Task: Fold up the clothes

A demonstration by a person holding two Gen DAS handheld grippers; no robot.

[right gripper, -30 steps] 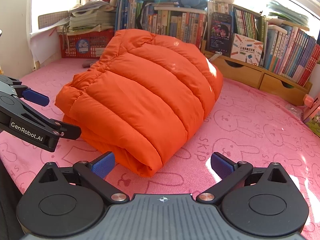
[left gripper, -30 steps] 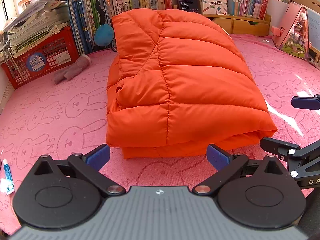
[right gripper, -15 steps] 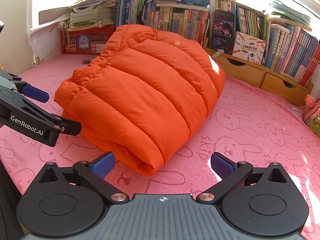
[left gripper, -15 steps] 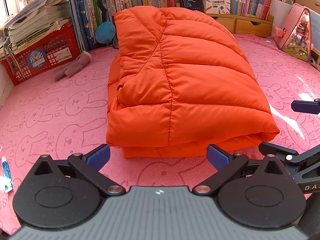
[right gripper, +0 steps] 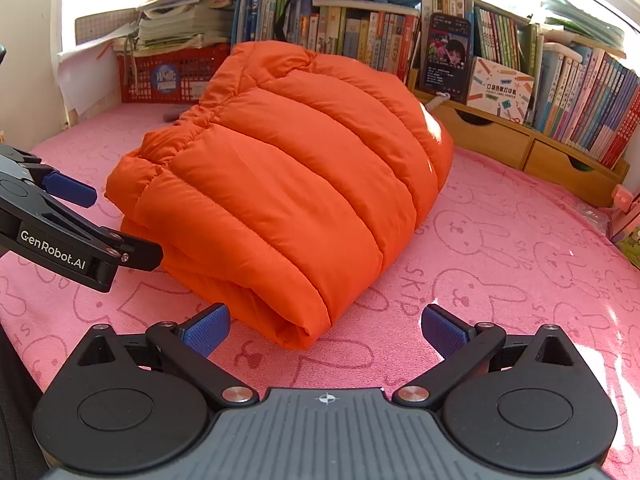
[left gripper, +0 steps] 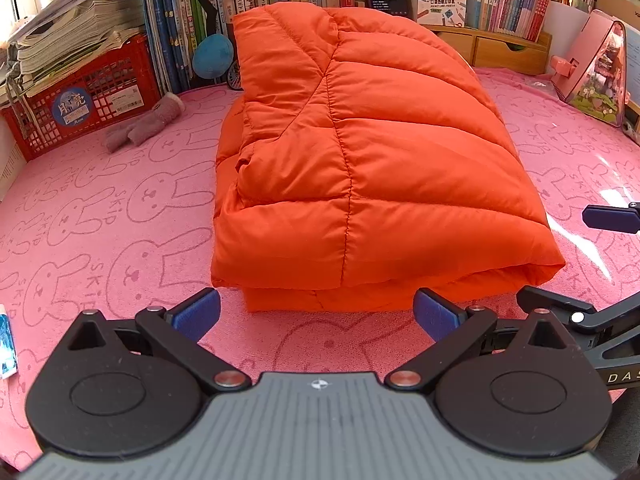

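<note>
Puffy orange quilted down jacket [left gripper: 360, 168] lay folded in a thick bundle mid-way across the pink rabbit-print towel mat [left gripper: 100, 220]. Left gripper [left gripper: 316, 314] spread wide, empty, just short of the near folded edge — right gripper [right gripper: 326, 326] likewise spread, off one corner. Probably backed off because folding looked finished.

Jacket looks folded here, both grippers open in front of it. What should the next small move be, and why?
Probably draw both grippers back. The orange jacket already lies in a stacked bundle on the pink mat, and the left gripper and right gripper are open, holding nothing.
</note>
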